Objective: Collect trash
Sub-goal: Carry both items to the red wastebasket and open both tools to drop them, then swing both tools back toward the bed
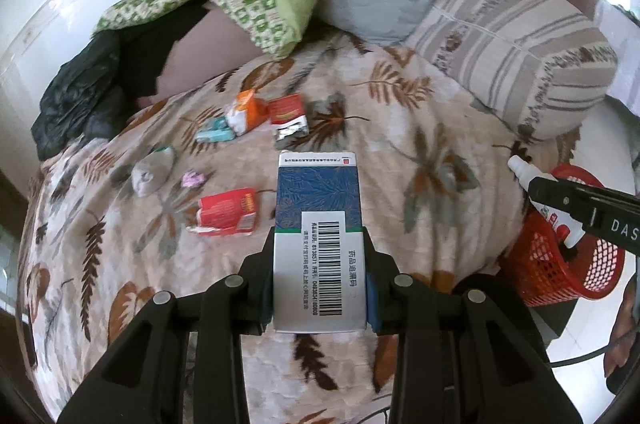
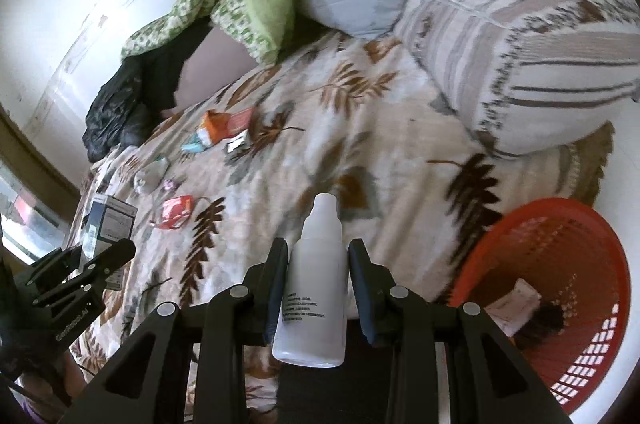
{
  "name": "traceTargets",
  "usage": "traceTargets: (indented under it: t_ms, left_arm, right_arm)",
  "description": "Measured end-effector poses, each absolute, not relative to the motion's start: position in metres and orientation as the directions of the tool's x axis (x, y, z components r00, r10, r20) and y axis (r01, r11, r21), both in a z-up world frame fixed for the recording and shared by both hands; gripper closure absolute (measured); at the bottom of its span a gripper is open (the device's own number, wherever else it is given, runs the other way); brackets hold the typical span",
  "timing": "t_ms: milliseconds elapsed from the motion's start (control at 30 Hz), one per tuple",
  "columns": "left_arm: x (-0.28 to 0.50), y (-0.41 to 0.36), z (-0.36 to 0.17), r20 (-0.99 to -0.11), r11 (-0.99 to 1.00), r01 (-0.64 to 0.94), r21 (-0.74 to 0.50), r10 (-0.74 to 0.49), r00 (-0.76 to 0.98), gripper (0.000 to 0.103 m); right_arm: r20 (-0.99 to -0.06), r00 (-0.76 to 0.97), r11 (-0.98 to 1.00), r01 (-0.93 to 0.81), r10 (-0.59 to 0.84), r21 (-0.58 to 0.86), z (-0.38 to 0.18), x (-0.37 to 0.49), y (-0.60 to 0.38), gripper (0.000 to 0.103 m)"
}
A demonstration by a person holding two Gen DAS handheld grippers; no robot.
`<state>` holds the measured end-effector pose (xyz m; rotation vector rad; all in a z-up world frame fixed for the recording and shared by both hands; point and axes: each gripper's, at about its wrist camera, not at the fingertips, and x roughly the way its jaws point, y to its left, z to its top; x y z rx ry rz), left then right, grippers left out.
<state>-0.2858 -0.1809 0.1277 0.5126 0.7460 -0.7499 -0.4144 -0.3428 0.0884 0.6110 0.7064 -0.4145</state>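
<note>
Now medicine box (image 1: 318,224) clamped between left tool (image 1: 319,236) jaws.

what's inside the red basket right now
In the red mesh basket lie a pale crumpled wrapper and something dark beside it, too blurred to name. The basket's near wall hides the rest of its bottom.

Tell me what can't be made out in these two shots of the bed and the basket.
- Red basket: contents partly hidden by its wall in the right wrist view; cut off by the right gripper in the left wrist view.
- White bottle: label print too small.
- Far wrappers: blurred in the right wrist view.
</note>
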Motion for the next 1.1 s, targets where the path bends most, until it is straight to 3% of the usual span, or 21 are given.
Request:
traceTargets:
  t_ms: [433, 833, 867, 900, 933, 1000, 1100]
  left_arm:
    - [-0.341, -0.263, 0.124, -0.788, 0.446, 0.887, 0.12, -0.501, 0.358, 0.07]
    - [-0.423, -0.369, 0.109, -0.826, 0.171, 0.985, 0.004, -0.555, 0.1, 0.069]
    - [-0.427, -0.374, 0.106, -0.828, 0.157, 0.987, -0.016, -0.556, 0.075, 0.066]
    - [-0.43, -0.378, 0.104, -0.83, 0.152, 0.988, -0.025, -0.553, 0.064, 0.052]
    - [-0.432, -0.381, 0.102, -0.831, 0.15, 0.988, -0.034, -0.553, 0.055, 0.035]
    - [-0.432, -0.38, 0.102, -0.824, 0.155, 0.987, -0.049, -0.565, 0.048, 0.028]
    - [-0.425, -0.376, 0.103, -0.827, 0.172, 0.984, -0.048, -0.56, 0.058, 0.028]
  right_arm:
    - [-0.71, 0.64, 0.608, 0.698, -0.294, 0.378, 0.083, -0.509, -0.4, 0.07]
    - [-0.731, 0.571, 0.452, 0.8, -0.374, 0.394, 0.066, -0.592, -0.442, 0.069]
    - [-0.731, 0.572, 0.445, 0.801, -0.372, 0.4, 0.065, -0.595, -0.444, 0.069]
    - [-0.73, 0.573, 0.433, 0.803, -0.373, 0.409, 0.063, -0.598, -0.446, 0.065]
    - [-0.729, 0.576, 0.421, 0.804, -0.372, 0.42, 0.062, -0.601, -0.448, 0.054]
    - [-0.724, 0.577, 0.406, 0.806, -0.377, 0.43, 0.06, -0.604, -0.451, 0.038]
    - [-0.723, 0.57, 0.397, 0.813, -0.391, 0.426, 0.061, -0.604, -0.452, 0.035]
